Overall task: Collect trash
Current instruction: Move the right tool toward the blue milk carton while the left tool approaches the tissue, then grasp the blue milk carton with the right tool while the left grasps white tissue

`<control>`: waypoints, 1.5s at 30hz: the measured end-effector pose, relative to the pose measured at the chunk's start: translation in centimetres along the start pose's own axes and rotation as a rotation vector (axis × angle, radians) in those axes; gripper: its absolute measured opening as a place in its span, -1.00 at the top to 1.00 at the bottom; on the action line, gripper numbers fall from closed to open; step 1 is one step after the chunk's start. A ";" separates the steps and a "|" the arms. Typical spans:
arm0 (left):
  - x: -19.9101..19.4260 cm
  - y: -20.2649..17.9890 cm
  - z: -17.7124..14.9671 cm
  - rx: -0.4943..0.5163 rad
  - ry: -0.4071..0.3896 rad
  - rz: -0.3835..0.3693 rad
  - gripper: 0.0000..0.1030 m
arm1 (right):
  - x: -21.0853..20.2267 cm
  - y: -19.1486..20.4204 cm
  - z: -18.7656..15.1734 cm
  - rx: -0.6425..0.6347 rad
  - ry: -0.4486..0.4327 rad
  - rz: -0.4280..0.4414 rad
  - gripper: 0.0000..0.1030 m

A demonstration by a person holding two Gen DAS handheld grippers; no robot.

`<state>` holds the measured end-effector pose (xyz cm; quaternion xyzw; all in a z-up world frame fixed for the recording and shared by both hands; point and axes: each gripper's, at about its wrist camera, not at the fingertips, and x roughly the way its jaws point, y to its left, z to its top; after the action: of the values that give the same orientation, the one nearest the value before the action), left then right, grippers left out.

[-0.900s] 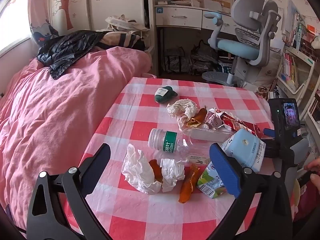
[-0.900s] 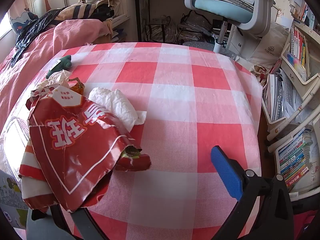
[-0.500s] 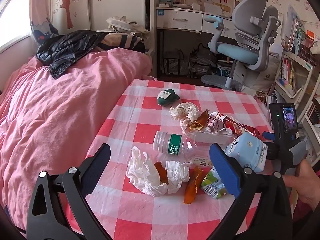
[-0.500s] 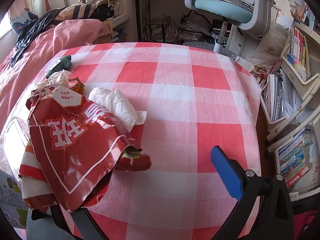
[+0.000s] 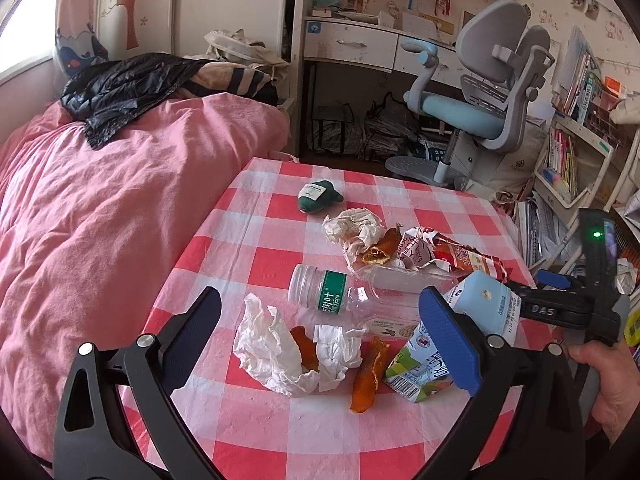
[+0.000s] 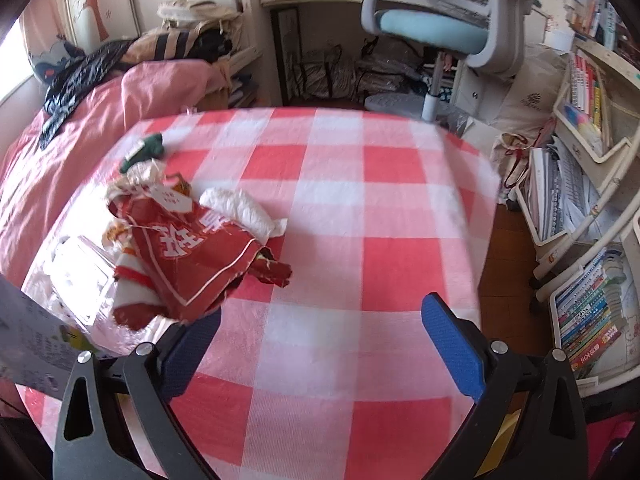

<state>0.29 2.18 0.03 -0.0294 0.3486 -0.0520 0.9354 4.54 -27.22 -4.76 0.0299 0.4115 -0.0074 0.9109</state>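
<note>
Pink bed (image 5: 120,208) at far left, then the checked counter (image 5: 256,248) with all the trash on it. Left tool (image 5: 320,320) spread fully wide, nothing between the pads, hanging over the near pile. Nearest to it: crumpled white tissue (image 5: 272,348) – weightless, soft, pinch anywhere on the bunched middle. Orange peel strip (image 5: 366,380) just beside it – limp, maybe tacky, take it across the width. Clear plastic bottle (image 5: 320,292) lying on its side behind the tissue – light, smooth, will roll; grip across the body near the green label. Green juice carton (image 5: 416,364) at the right of the pile, partly hidden by the blue pad – stiff edges, easy hold on flat faces. Further back, a dark green wrapper (image 5: 318,198) alone. Right side: red snack bag (image 6: 188,256) – crinkly, thin, slippery film, grab a folded edge. Right tool (image 6: 320,340) also wide open and empty, over bare cloth right of the bag. No bin visible in either view.
</note>
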 end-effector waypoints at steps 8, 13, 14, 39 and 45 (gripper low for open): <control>0.2 1.6 0.1 -0.021 0.051 0.026 -0.86 | -8.2 2.9 -2.9 -0.142 -0.288 0.032 -0.88; -1.2 1.9 -0.3 -0.037 0.012 0.030 -0.86 | -9.5 4.1 -3.9 -0.195 -0.326 0.085 -0.88; -1.6 2.0 -0.4 -0.044 0.005 0.025 -0.86 | -9.6 4.3 -4.1 -0.196 -0.325 0.096 -0.88; 0.5 8.8 -3.7 -0.204 0.136 0.036 -0.85 | -9.4 7.9 -6.8 -0.301 -0.236 0.240 -0.88; 1.7 6.2 -3.8 -0.122 0.158 0.035 -0.85 | -8.4 9.0 -6.4 -0.308 -0.201 0.282 -0.88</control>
<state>-0.44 8.04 -4.49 -0.0758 0.4240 -0.0166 0.9023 -5.47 -17.91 -2.28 -0.0533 0.3066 0.1800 0.9331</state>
